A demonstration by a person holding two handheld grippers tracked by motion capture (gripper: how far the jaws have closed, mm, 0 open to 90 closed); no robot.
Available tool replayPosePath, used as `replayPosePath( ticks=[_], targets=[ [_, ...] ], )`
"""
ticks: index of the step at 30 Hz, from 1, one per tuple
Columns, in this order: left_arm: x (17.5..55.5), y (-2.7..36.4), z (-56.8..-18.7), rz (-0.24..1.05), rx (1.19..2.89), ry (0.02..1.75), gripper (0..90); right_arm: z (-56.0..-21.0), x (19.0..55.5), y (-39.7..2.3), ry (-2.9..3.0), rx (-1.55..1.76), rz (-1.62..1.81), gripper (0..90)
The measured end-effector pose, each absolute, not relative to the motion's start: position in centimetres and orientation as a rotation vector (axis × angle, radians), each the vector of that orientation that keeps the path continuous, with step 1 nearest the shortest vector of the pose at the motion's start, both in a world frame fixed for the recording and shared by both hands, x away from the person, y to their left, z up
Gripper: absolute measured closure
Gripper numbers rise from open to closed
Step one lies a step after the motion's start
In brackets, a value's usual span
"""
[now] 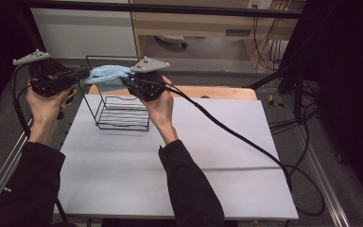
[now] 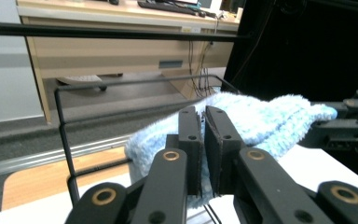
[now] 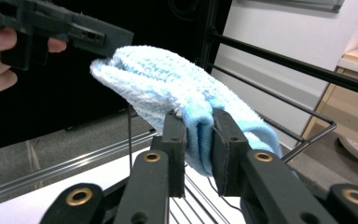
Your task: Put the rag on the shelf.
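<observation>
Between both tongs, above the wire rack [image 1: 123, 111]: blue cloth [image 1: 108, 74].

Fluffy terry cloth [image 3: 168, 79] (pale blue), thin black wire rack [image 1: 118, 111], matt white table [image 1: 170, 179].

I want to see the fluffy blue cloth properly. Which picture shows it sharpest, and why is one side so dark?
Right gripper view: cloth sharp, fibres visible. Left gripper view: cloth clear, black backdrop on the right. High view: cloth small, soft, corners dark.
</observation>
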State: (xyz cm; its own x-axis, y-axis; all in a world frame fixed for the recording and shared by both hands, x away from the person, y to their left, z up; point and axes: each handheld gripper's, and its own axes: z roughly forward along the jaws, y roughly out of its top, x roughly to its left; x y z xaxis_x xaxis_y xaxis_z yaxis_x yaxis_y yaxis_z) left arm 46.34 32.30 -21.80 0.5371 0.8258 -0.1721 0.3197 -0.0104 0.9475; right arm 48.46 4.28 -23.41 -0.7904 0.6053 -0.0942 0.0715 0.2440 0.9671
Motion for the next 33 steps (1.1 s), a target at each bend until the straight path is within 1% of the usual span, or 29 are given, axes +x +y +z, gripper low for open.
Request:
replayPosePath(
  ticks=[7,9,10,13,14,15,16,18,20,22,25,33],
  targets=[
    [46.0,32.2,-22.7,0.543,1.613,0.994,86.4,-23.2,48.1,4.1,2.094,0.612,1.568,61.8],
    [46.0,32.2,-22.9,0.548,1.618,0.993,86.6,-23.1,47.9,4.0,2.084,0.599,1.562,53.0],
    [46.0,32.2,-23.0,0.548,1.622,0.992,86.8,-23.0,47.8,4.0,2.087,0.597,1.571,50.4],
    [46.0,32.3,-23.4,0.556,1.632,0.991,86.9,-22.6,47.5,3.8,2.08,0.591,1.615,45.4],
    [46.0,32.3,-23.5,0.556,1.637,0.991,86.9,-22.4,47.4,3.7,2.075,0.591,1.633,45.5],
    [46.0,32.2,-23.6,0.557,1.638,0.99,86.8,-22.2,47.3,3.6,2.068,0.595,1.649,46.8],
    [46.0,32.2,-23.8,0.558,1.641,0.99,86.9,-22.0,47.3,3.6,2.067,0.602,1.661,50.1],
    [45.9,32.2,-24.0,0.563,1.649,0.987,86.9,-21.7,47.4,3.7,2.079,0.614,1.669,59.0],
    [45.9,32.2,-24.1,0.569,1.653,0.981,86.8,-21.7,47.5,3.9,2.112,0.624,1.671,72.4],
    [45.8,32.2,-24.2,0.577,1.656,0.979,86.8,-21.9,47.7,4.2,2.151,0.653,1.691,80.4],
    [45.8,32.3,-24.4,0.582,1.657,0.977,86.6,-22.5,48.1,4.4,2.209,0.677,1.637,85.0],
    [46.0,32.2,-25.1,0.577,1.66,0.975,84.7,-23.9,48.8,4.2,2.208,0.717,1.554,85.5]
  ],
)
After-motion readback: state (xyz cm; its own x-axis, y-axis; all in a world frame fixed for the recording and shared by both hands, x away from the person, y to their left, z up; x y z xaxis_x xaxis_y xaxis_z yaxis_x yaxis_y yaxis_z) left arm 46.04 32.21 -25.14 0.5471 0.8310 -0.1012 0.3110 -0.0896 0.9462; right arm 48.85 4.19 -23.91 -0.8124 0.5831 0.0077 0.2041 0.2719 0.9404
